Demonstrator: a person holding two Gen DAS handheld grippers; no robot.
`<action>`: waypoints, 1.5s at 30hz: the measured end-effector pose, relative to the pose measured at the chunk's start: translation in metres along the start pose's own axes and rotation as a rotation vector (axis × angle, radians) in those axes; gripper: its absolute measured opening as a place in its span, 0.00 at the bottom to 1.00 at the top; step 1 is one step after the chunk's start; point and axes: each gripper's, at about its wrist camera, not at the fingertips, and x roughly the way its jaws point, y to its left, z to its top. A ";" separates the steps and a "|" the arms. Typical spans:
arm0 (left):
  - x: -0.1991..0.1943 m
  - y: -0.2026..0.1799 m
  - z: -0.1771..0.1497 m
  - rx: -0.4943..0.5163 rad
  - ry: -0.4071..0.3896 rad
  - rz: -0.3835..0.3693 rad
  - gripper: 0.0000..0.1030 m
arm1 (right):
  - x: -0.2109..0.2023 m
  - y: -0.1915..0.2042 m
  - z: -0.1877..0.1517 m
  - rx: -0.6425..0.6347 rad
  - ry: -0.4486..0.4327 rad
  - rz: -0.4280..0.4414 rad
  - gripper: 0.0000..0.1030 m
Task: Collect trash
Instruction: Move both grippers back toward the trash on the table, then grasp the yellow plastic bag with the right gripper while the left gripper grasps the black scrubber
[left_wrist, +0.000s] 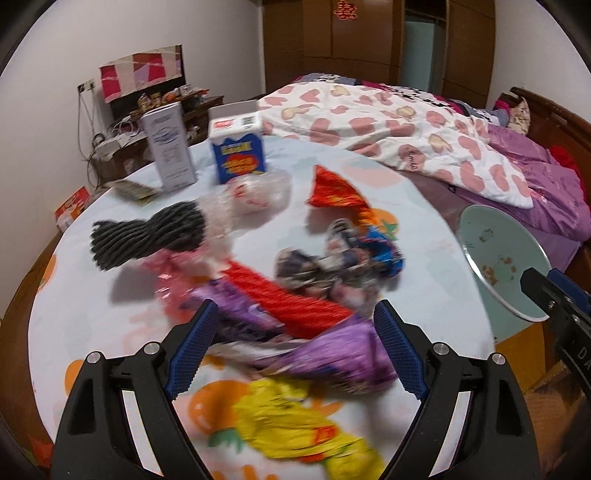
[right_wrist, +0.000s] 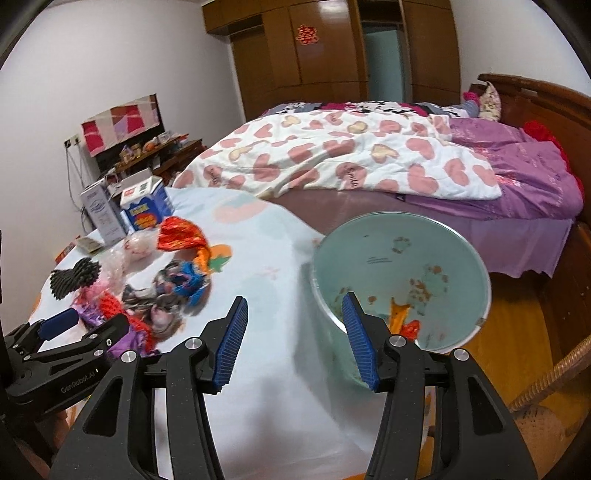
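Observation:
A heap of crumpled wrappers lies on the round table (left_wrist: 424, 288). My left gripper (left_wrist: 295, 310) hangs open just above a red wrapper (left_wrist: 303, 308) and a purple wrapper (left_wrist: 343, 358), touching neither; a yellow wrapper (left_wrist: 295, 424) lies nearer. A red-orange foil wrapper (left_wrist: 332, 192) and a black striped piece (left_wrist: 147, 232) sit farther back. A pale green bin (right_wrist: 388, 258), soiled inside, stands at the table's right edge. My right gripper (right_wrist: 294, 299) is open, its right finger in front of the bin's near rim. That bin (left_wrist: 491, 236) and right gripper (left_wrist: 543, 284) also show in the left wrist view.
A blue carton (left_wrist: 240, 155) and a white tin (left_wrist: 168, 147) stand at the table's far side. A bed with a heart-print quilt (right_wrist: 351, 158) lies behind the table. A wicker chair (right_wrist: 546, 387) is at the lower right. My left gripper (right_wrist: 88, 321) is at the left.

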 end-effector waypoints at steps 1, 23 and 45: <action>-0.001 0.005 -0.002 -0.005 -0.001 0.008 0.82 | 0.001 0.006 0.000 -0.010 0.003 0.005 0.52; -0.011 0.139 -0.042 -0.163 0.036 0.165 0.83 | 0.008 0.095 -0.026 -0.162 0.073 0.184 0.52; -0.009 0.192 -0.064 -0.236 0.077 0.255 0.83 | 0.017 0.143 -0.078 -0.335 0.250 0.406 0.39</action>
